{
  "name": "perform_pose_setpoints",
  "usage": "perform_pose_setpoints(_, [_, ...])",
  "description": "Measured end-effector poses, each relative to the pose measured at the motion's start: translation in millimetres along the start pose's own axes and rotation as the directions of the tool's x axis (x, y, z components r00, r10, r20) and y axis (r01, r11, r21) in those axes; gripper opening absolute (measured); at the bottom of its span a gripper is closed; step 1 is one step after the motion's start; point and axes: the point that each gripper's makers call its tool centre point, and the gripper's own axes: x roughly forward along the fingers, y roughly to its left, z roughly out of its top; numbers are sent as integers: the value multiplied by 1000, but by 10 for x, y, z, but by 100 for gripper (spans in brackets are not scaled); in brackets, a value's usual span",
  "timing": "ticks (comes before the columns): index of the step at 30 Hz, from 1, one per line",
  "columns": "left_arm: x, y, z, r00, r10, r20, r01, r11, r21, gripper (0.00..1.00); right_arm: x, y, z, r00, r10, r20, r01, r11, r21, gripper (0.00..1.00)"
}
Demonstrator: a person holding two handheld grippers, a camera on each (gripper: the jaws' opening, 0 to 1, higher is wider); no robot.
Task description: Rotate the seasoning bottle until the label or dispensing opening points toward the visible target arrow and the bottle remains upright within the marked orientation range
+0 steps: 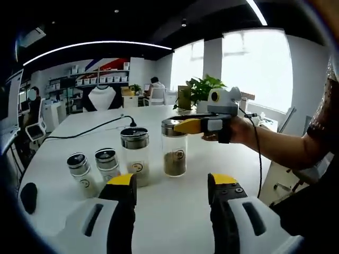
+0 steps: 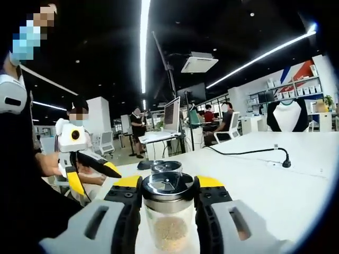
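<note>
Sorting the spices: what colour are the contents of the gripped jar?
Brownish in the jar, left gripper view.

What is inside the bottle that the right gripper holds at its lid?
Through the clear glass of the bottle, pale tan grains fill the lower part. The metal lid and the right gripper cover its top, so any dispensing opening cannot be seen.

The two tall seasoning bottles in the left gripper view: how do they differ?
The right tall bottle holds dark brownish seasoning; the left tall bottle holds a pale one. The right gripper has its jaws at the right bottle's lid, while the left bottle stands free. The left gripper is open, short of both. Both are upright clear jars with metal lids and round labels on the white table.
</note>
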Motion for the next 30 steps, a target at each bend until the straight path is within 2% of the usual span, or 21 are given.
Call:
perform_pose_setpoints(8, [46, 33, 20, 1000, 8, -7, -8, 1000, 2, 58, 103, -74, -71, 999, 28, -20, -29, 998, -50, 36])
perform_pose_setpoints(11, [57, 61, 22, 1000, 12, -11, -12, 1000, 4, 58, 113, -44, -70, 998, 56, -17, -58, 994, -88, 36])
perform_pose_setpoints(14, [59, 80, 21, 1000, 18, -13, -18, 1000, 0, 57, 117, -12, -135, 996, 78, -47, -84, 987, -138, 36])
perform_pose_setpoints(17, [60, 82, 20, 1000, 18, -14, -18, 1000, 0, 57, 108, -12, -102, 995, 95, -23, -97, 983, -153, 36])
perform_pose_setpoints(25, [46, 88, 43, 1000, 22, -14, -22, 1000, 2, 57, 96, -79, -84, 995, 99, 9, -98, 991, -87, 37])
perform_pose_setpoints(28, [38, 97, 62, 1000, 26, -10, -26, 1000, 5, 57, 68, -70, 68, 992, 100, 79, -96, 994, -52, 37])
perform_pose_setpoints(30, [33, 101, 77, 1000, 29, -4, -29, 1000, 4, 57, 54, -73, 102, 993, 92, 71, -88, 995, -56, 36])
